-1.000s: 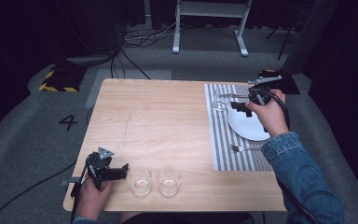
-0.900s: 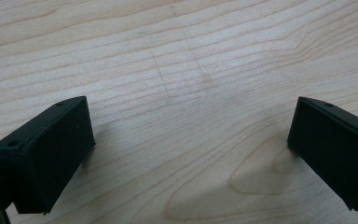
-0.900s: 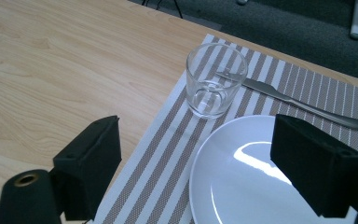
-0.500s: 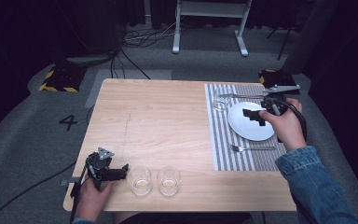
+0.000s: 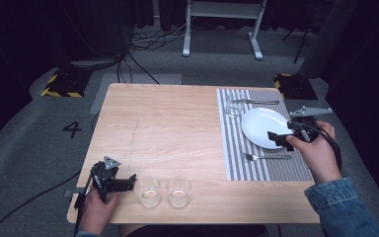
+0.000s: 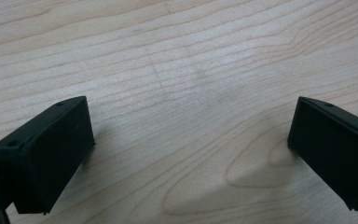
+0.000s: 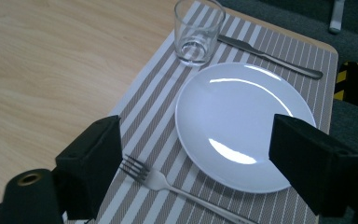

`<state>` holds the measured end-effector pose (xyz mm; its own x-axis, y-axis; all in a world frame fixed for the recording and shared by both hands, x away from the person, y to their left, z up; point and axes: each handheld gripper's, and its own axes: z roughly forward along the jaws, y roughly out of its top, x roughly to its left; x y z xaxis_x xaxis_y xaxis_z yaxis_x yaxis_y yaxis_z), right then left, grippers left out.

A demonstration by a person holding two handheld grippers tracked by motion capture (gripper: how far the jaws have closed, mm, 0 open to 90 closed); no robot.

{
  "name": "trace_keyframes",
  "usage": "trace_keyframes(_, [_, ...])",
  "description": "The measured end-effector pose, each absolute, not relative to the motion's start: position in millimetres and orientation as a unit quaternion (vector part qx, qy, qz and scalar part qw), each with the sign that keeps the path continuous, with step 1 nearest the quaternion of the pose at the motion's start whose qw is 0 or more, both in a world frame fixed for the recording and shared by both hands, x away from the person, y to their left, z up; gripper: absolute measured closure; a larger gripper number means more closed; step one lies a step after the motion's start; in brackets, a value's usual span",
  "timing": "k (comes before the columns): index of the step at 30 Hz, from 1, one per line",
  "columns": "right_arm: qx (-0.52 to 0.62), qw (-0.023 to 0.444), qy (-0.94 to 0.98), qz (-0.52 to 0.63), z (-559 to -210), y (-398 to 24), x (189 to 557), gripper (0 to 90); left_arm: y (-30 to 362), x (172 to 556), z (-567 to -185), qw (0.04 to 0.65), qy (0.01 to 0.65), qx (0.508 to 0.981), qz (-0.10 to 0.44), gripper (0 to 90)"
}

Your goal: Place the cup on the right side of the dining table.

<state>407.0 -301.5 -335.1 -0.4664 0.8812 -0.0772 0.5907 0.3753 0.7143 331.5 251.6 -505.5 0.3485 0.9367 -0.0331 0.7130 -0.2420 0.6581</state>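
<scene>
Resting at the near left corner of the table (image 5: 177, 118), left gripper (image 5: 128, 183) with jaws spread wide and nothing between them, just left of two empty glasses (image 5: 148, 190) standing side by side near the front edge. Bare wood grain between those jaws in the left gripper view, glasses out of that frame. Farther right, right gripper (image 5: 278, 139) hovering over the near right rim of the white plate (image 5: 264, 126), jaws spread and holding nothing. Seen from the right gripper view: fork (image 7: 168, 184) on the striped mat (image 7: 154, 112) just beside the plate, a third glass (image 7: 198, 30) beyond it, and a knife (image 7: 270, 56) at the far end. Fork tines clear there, barely readable from the high view.
</scene>
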Motion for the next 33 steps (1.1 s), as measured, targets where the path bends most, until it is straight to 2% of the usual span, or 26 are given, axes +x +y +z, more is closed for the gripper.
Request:
trace_keyframes(17, [0.462, 0.221, 0.794, 0.328, -360.6, -317.7, 350.1, 18.4, 251.5, 331.5, -505.5, 0.298, 0.539, 0.765, 0.188, 0.5])
trace_keyframes(33, [0.456, 0.224, 0.799, 0.322, -407.4, -323.1, 323.6, 18.6, 251.5, 331.5, -505.5, 0.298, 0.539, 0.765, 0.188, 0.5])
